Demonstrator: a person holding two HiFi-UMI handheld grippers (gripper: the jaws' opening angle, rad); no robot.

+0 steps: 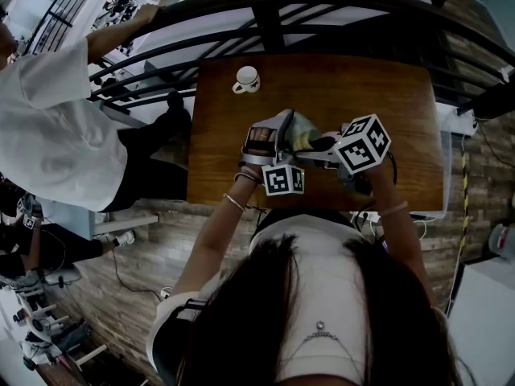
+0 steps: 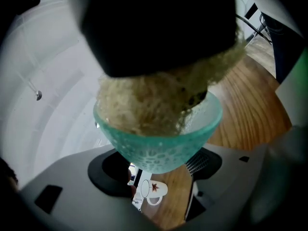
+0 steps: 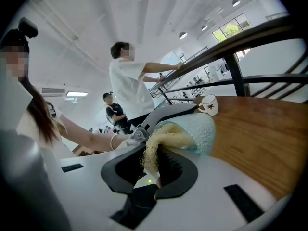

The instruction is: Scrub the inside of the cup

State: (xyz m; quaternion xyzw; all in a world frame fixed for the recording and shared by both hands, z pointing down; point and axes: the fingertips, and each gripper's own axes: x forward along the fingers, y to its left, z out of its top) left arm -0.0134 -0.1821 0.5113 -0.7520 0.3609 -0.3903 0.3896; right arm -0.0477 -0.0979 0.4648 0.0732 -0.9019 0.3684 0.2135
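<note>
A teal glass cup [image 1: 302,133] [image 2: 161,141] is held above the wooden table [image 1: 370,95], tipped on its side toward the right gripper. My left gripper [image 1: 283,135] [image 2: 159,166] is shut on the cup's lower body. A yellowish fibrous scrub pad [image 2: 144,102] [image 3: 156,146] fills the cup's mouth. My right gripper [image 1: 324,145] [image 3: 154,166] is shut on that pad and pushes it into the cup [image 3: 198,131]. In the left gripper view the right gripper's dark jaws cover the top of the picture. The cup's inside is hidden by the pad.
A white mug [image 1: 247,79] [image 2: 152,191] [image 3: 208,105] with a red leaf print stands at the table's far left. A dark railing [image 1: 265,10] runs behind the table. A person in a white shirt [image 1: 48,127] stands at the left, hand on the rail.
</note>
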